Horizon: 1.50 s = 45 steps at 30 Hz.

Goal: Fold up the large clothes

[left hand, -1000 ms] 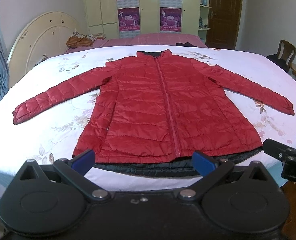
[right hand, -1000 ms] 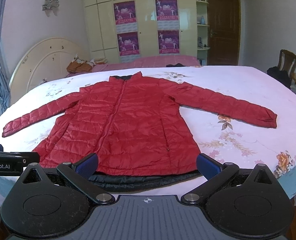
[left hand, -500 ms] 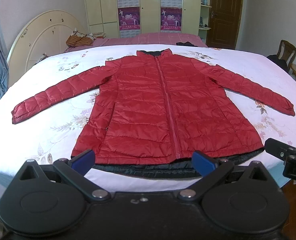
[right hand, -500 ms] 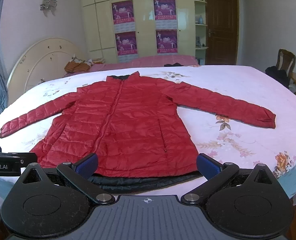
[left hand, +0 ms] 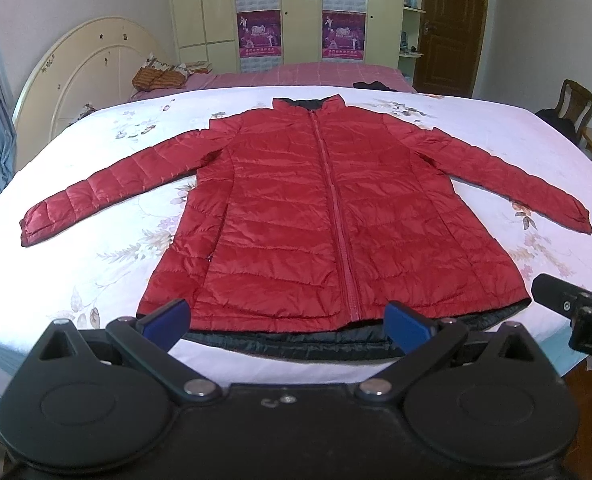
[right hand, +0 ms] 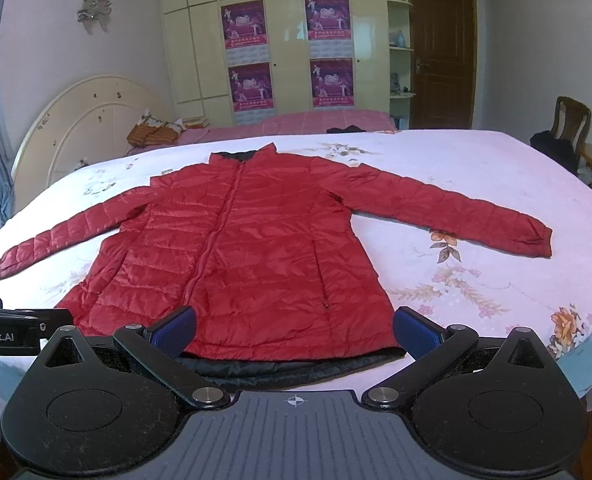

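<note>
A red quilted puffer jacket (left hand: 320, 220) (right hand: 239, 256) lies flat and zipped on the bed, collar away from me, both sleeves spread out to the sides. Its dark lining shows along the near hem. My left gripper (left hand: 287, 322) is open and hovers just in front of the hem, with nothing between its blue pads. My right gripper (right hand: 296, 334) is also open, held before the hem on the jacket's right half. Each gripper shows at the edge of the other's view.
The bed (left hand: 95, 184) has a pale floral sheet and a cream rounded headboard (left hand: 79, 76) at the left. A pink bed (right hand: 316, 120) and wardrobe with posters stand behind. A wooden chair (left hand: 574, 104) with dark clothing is at the right.
Both grippers have drifted slightly, so the jacket sits a little lower and further left in the right wrist view. Neither gripper has touched the jacket, and it has not moved.
</note>
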Each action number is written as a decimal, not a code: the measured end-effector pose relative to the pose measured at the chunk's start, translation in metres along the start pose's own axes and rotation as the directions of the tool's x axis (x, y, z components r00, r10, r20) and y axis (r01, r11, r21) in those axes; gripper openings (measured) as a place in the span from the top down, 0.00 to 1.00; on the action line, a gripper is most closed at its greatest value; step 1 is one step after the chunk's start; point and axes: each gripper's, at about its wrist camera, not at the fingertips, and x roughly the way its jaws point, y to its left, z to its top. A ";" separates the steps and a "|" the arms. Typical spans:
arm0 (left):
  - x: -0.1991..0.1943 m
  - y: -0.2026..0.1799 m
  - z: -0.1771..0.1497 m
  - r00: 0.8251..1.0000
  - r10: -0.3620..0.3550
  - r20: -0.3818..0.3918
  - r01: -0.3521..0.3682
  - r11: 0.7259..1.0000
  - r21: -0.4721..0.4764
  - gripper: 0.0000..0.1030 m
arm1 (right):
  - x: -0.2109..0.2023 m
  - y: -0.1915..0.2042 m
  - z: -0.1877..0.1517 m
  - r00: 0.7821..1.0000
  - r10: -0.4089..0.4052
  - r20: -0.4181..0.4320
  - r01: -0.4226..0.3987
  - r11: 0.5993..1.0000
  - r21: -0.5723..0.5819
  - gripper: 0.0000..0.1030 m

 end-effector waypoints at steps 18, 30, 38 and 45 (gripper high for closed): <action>0.024 0.006 0.019 1.000 0.003 -0.014 -0.003 1.000 -0.003 0.00 | 0.029 -0.004 0.014 1.000 -0.025 -0.013 0.025 1.000 0.011 0.00; 0.066 0.023 0.053 1.000 0.008 -0.017 -0.008 1.000 -0.009 0.00 | 0.068 -0.002 0.037 0.997 -0.071 -0.026 0.072 0.997 0.029 0.00; 0.105 0.035 0.080 1.000 0.006 -0.029 -0.006 1.000 0.007 0.00 | 0.109 0.001 0.056 0.993 -0.111 -0.050 0.113 0.992 0.047 0.00; 0.141 0.046 0.107 0.999 -0.011 -0.045 0.013 0.999 0.036 0.00 | 0.144 0.007 0.075 0.986 -0.154 -0.067 0.159 0.985 0.073 0.00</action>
